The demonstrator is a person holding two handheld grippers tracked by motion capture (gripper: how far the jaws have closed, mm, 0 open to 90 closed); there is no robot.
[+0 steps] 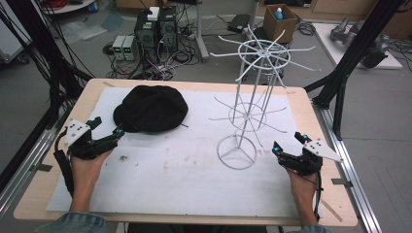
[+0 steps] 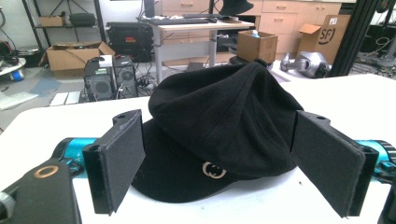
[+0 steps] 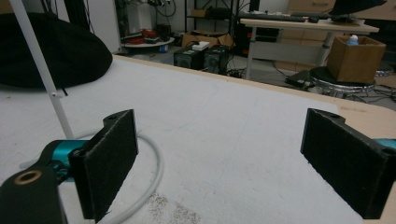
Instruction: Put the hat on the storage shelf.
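Observation:
A black cap (image 1: 151, 108) lies on the white mat at the back left; in the left gripper view the cap (image 2: 219, 135) shows a small gold emblem on its brim. My left gripper (image 1: 107, 127) stands open just left of the cap's brim, its jaws spread either side of the brim without touching. A white wire hat stand (image 1: 252, 92) with radiating arms rises right of centre on a ring base (image 1: 236, 152). My right gripper (image 1: 289, 142) is open beside that base (image 3: 149, 182), nothing between its jaws.
The white mat (image 1: 184, 165) covers most of the wooden table (image 1: 311, 107). Black frame posts (image 1: 350, 58) stand at the right, cables and computer boxes (image 1: 155, 29) on the floor behind. A cardboard box (image 1: 280, 20) sits beyond the table.

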